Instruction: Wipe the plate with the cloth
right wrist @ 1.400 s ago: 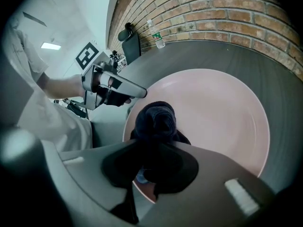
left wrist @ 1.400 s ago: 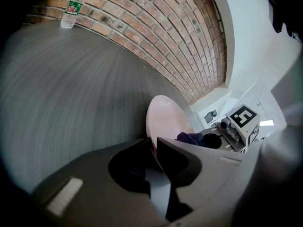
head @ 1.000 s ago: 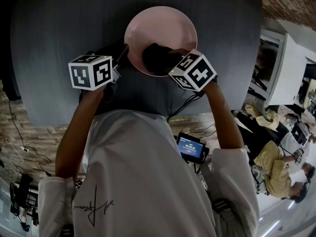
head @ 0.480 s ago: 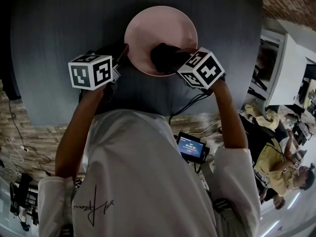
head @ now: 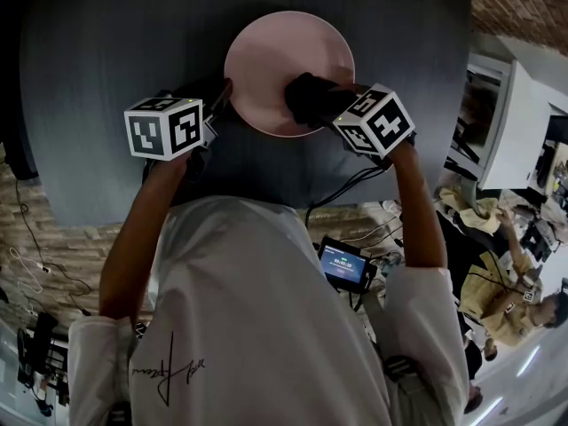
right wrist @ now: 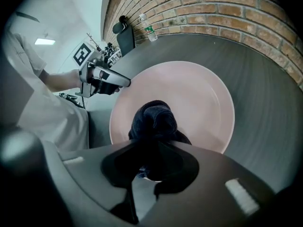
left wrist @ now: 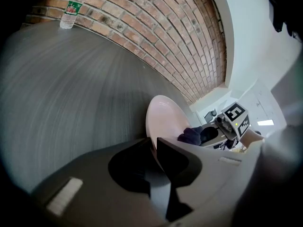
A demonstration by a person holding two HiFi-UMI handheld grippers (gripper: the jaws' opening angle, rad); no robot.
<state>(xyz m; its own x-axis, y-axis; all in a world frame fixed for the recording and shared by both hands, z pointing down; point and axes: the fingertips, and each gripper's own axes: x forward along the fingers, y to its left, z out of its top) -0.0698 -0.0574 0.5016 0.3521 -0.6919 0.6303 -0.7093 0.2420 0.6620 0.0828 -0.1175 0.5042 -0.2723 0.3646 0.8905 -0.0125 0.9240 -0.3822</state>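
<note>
My left gripper (left wrist: 154,150) pinches the pink plate (head: 266,56) at its near rim. My right gripper (right wrist: 149,167) is clamped on the dark cloth (right wrist: 154,119), bunched on the plate's near-right part. If I press too hard, I reckon the plate slips that thin hold and skids across the table (head: 98,78).

One plate (head: 271,56), one cloth (head: 309,98), two grippers (left wrist: 153,142) (right wrist: 154,144), one water bottle (left wrist: 71,7)

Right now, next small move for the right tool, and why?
Probably sweep the right tool, shut on the cloth, across to the far side of the plate: the cloth sits on its near part, the rest lies bare, and the left tool clamps the rim.
</note>
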